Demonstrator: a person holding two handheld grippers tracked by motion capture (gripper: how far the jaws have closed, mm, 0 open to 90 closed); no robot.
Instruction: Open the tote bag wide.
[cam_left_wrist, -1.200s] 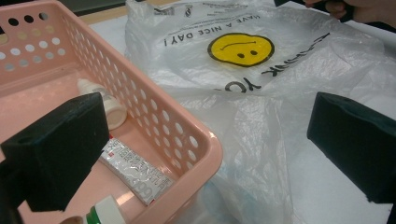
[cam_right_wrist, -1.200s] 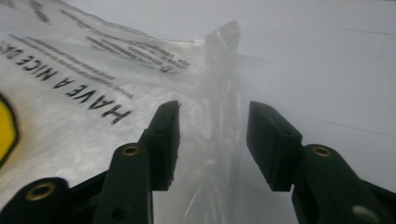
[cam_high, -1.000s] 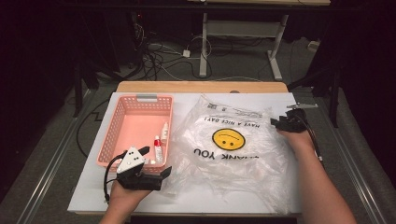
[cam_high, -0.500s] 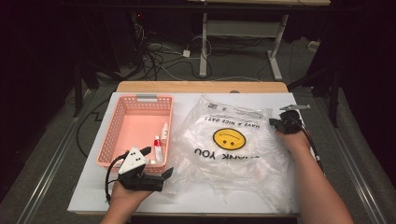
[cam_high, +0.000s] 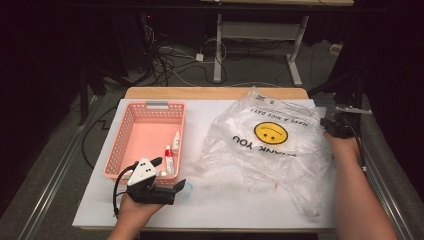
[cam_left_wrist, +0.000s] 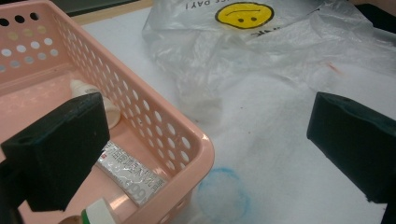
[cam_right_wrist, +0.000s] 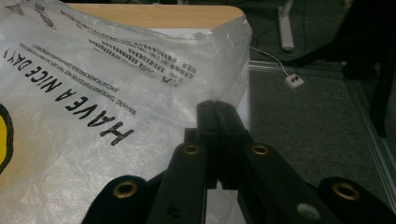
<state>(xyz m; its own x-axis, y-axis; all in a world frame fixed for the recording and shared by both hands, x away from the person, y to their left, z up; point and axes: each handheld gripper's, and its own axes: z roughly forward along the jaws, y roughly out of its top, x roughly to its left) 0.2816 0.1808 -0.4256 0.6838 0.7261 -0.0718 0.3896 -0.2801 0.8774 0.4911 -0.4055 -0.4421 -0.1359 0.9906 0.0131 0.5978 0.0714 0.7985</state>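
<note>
Right tongs (cam_right_wrist: 215, 112) have just been closing and now stand fully shut on the right edge of the clear plastic bag (cam_high: 270, 145), apparently to lift and open it. Left tongs (cam_left_wrist: 205, 140) gape wide and hold nothing, straddling the near corner of the pink basket (cam_high: 131, 145), probably waiting to pick from it. Inside lie a small white bottle (cam_high: 176, 140) and a tube (cam_high: 169, 159); the bag sprawls across the white surface (cam_high: 210, 205) just beside the basket.
</note>
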